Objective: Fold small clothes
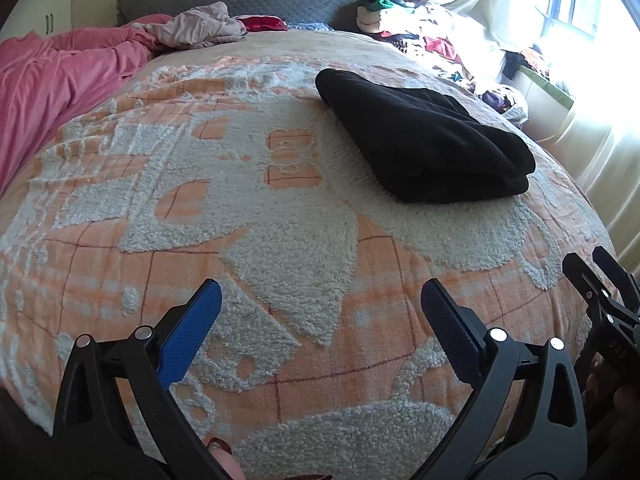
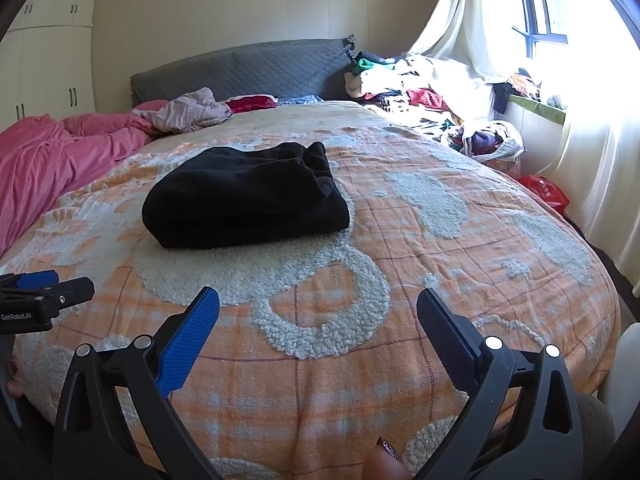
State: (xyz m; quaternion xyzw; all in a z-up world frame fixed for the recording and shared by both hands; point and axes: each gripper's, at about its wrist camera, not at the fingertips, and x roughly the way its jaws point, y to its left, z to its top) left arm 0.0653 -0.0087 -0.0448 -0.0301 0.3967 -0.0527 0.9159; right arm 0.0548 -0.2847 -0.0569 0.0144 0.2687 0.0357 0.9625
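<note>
A black garment [image 1: 424, 136] lies folded in a thick rectangle on the orange and white bedspread [image 1: 248, 208]; it also shows in the right wrist view [image 2: 244, 196]. My left gripper [image 1: 320, 300] is open and empty, hovering over the near part of the bed, well short of the garment. My right gripper [image 2: 318, 308] is open and empty too, near the bed's front edge. The right gripper shows at the right edge of the left wrist view [image 1: 600, 276]; the left gripper shows at the left edge of the right wrist view [image 2: 48, 288].
A pink duvet [image 2: 52, 152] and a crumpled pale garment [image 2: 192, 110] lie at the far left by the grey headboard [image 2: 248, 68]. A heap of mixed clothes [image 2: 404, 92] sits at the far right by the window. A red bag [image 2: 544, 194] lies on the floor.
</note>
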